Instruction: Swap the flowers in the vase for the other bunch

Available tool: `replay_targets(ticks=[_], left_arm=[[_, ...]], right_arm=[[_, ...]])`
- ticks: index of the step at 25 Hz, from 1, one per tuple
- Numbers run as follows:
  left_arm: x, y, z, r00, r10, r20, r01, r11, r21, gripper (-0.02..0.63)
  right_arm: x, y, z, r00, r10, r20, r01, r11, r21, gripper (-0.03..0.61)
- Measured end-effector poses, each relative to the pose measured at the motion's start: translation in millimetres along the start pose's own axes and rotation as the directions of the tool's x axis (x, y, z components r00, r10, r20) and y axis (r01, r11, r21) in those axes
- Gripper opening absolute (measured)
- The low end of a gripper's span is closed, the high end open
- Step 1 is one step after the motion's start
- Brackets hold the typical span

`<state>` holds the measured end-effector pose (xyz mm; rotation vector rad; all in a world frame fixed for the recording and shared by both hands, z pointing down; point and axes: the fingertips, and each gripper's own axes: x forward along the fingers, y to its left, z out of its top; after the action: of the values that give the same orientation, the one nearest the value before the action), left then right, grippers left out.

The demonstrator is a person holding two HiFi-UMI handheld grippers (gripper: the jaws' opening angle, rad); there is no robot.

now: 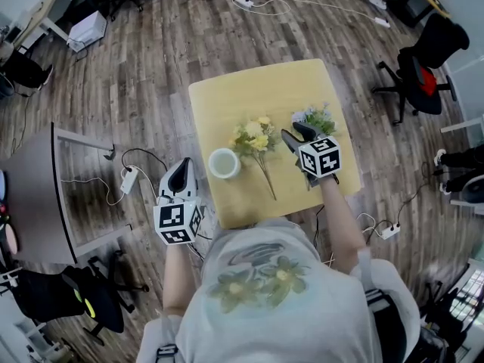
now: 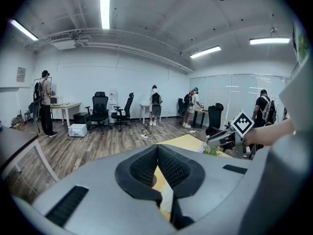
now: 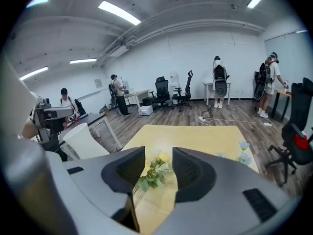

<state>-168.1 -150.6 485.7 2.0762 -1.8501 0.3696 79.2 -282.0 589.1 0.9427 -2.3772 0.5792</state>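
Yellow flowers (image 1: 255, 137) lie flat beside the empty vase (image 1: 224, 162), apparently clearing it for the other bunch (image 1: 318, 118). Right gripper (image 1: 295, 131) hovers with jaws apart, gripping nothing; left gripper (image 1: 183, 165) has jaws together, empty.

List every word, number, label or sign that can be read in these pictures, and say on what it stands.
No text can be read anywhere.
Marker cube on the left gripper: black-and-white square patterns only, no letters.
Second marker cube on the right gripper: patterns only as well.
Wall frame: too small to read.
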Motion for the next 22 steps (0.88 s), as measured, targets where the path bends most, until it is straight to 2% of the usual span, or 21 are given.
replay_targets(ticks=[6, 12, 22], left_arm=[[0.6, -8.6, 3.7, 1.0, -0.015, 0.007, 0.015, 1.0, 0.01, 0.017], [5.5, -15.1, 7.0, 1.0, -0.017, 0.002, 0.017, 1.0, 0.02, 0.017], [7.6, -17.6, 5.8, 1.0, -0.006, -0.012, 0.006, 1.0, 0.021, 0.017]], right_arm=[[-32.7, -37.2, -12.7, 0.995, -0.093, 0.031, 0.091, 0.994, 0.067, 0.176], [-46.1, -63.9, -26.5, 0.989, -0.15, 0.014, 0.148, 0.985, 0.094, 0.178], [-34.1, -101.8, -63.7, 0.966, -0.238, -0.1, 0.251, 0.958, 0.142, 0.227]])
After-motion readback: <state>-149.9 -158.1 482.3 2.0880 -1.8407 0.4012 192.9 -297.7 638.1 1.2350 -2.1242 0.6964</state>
